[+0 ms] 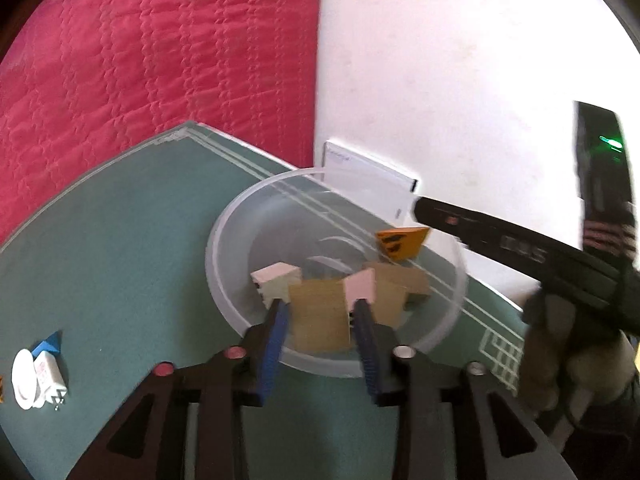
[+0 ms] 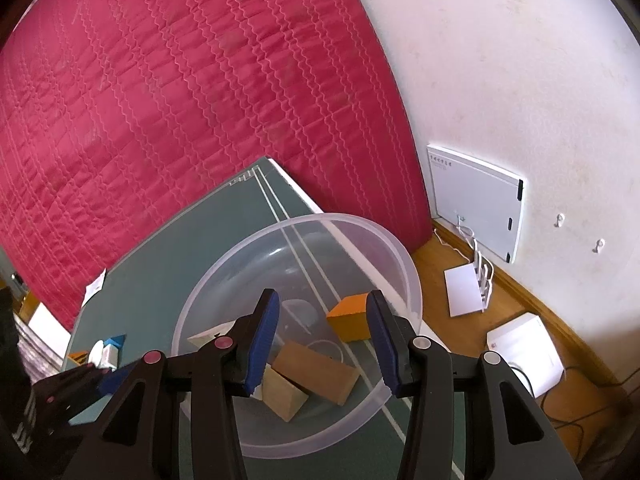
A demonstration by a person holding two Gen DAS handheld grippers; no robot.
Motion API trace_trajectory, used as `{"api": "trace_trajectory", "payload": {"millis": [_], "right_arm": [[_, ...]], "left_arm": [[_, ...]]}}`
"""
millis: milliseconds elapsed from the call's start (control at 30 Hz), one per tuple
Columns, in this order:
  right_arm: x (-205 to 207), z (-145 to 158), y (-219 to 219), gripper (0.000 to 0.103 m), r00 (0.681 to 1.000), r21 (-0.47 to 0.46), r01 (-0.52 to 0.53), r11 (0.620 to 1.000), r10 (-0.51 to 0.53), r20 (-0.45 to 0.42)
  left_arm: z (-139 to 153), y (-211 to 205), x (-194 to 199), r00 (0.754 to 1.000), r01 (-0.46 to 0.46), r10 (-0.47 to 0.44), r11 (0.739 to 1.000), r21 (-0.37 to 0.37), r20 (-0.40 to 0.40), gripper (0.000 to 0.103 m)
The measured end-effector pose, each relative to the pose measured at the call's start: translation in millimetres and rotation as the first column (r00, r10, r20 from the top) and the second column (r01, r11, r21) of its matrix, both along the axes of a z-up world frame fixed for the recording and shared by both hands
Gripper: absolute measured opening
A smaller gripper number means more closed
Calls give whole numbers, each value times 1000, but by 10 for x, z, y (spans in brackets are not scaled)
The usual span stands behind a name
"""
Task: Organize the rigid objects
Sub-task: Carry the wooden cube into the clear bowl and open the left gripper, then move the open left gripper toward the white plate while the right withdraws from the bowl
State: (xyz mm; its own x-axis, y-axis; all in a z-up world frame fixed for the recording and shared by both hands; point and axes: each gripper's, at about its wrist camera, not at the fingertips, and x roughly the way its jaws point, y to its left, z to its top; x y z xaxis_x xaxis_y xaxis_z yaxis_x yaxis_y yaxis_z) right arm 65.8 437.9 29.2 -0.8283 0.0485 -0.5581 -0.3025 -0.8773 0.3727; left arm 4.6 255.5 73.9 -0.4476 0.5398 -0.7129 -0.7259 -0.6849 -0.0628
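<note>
Left wrist view shows the left gripper over a clear round plastic bowl on the green bench, its blue ribbed jaws clamped on a flat tan wooden block. Inside the bowl lie more plain wooden blocks, a pale cream one and an orange wedge near the far rim. At the bench's left edge sit a blue triangular block and a white plug adapter. Right wrist view has the right gripper above the same bowl, jaws parted and holding nothing, with the orange block and tan wedges below. A quilted red mattress leans behind.
</note>
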Motion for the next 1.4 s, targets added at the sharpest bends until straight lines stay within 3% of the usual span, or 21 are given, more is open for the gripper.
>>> {"api": "trace_trajectory", "payload": {"millis": [233,500,700,900,1400], "right_arm": [[-20,-24,-41,47,1000,9,-3,1000,3,7],[5,-44,-122,47,1000,42,-9,999,9,8],[3,-65,-142,47,1000,52,-11,999,10,13],[-4,-69,-187,54,1000,71,-11,997,10,12],[13,-62,-429,57,999,152,-35,988,34,12]], "left_arm": [[-55,-176,-92,996,-89,89,996,-15,-9,50],[-76,-270,33,991,-111,107,993,-47,-78,76],[-68,-325,63,986,-136,129,989,-57,-109,87],[-63,-426,47,975,-187,176,980,-68,-132,92],[-78,-681,30,948,-277,257,956,-94,-189,97]]}}
